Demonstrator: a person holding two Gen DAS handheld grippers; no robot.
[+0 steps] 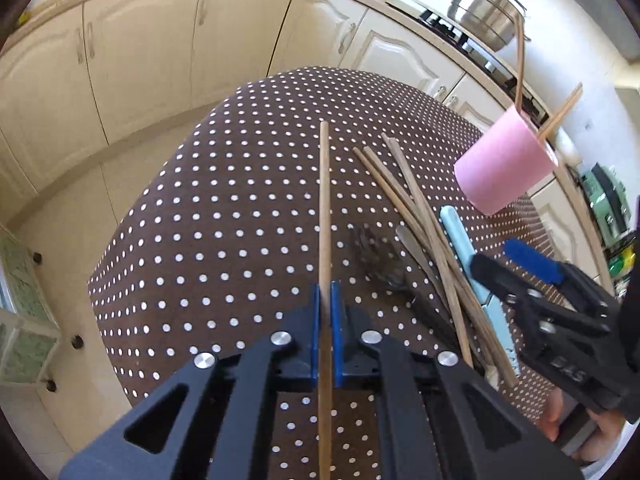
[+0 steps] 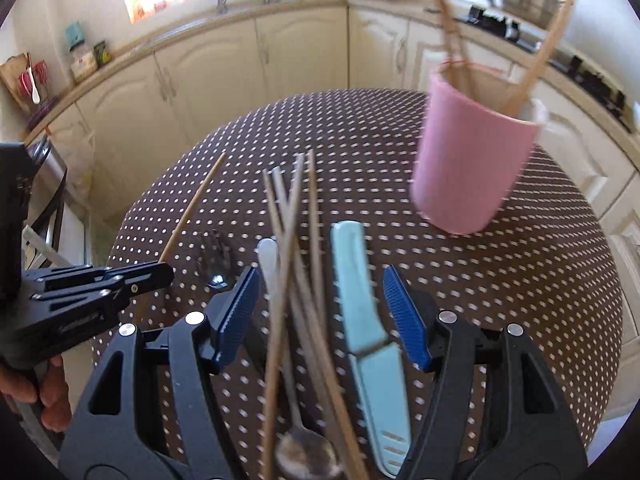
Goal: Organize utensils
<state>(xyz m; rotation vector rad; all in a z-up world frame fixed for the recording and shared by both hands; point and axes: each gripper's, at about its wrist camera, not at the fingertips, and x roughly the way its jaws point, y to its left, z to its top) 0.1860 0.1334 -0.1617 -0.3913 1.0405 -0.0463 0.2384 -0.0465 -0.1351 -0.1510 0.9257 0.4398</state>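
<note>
On the dotted desk [image 1: 224,216], left tool [image 1: 325,300] pinches one chopstick [image 1: 325,200] with bare cloth to its left up to the edge. Right tool [image 2: 320,300] spread over utensil pile [image 2: 296,280]; pink cup [image 2: 468,160] near far-right edge, cabinets [image 1: 140,52] beyond.

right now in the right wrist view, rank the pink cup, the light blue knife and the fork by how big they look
1. pink cup
2. light blue knife, though it lies nearer the camera, so these two are unsure
3. fork, smallest and blurred
</note>
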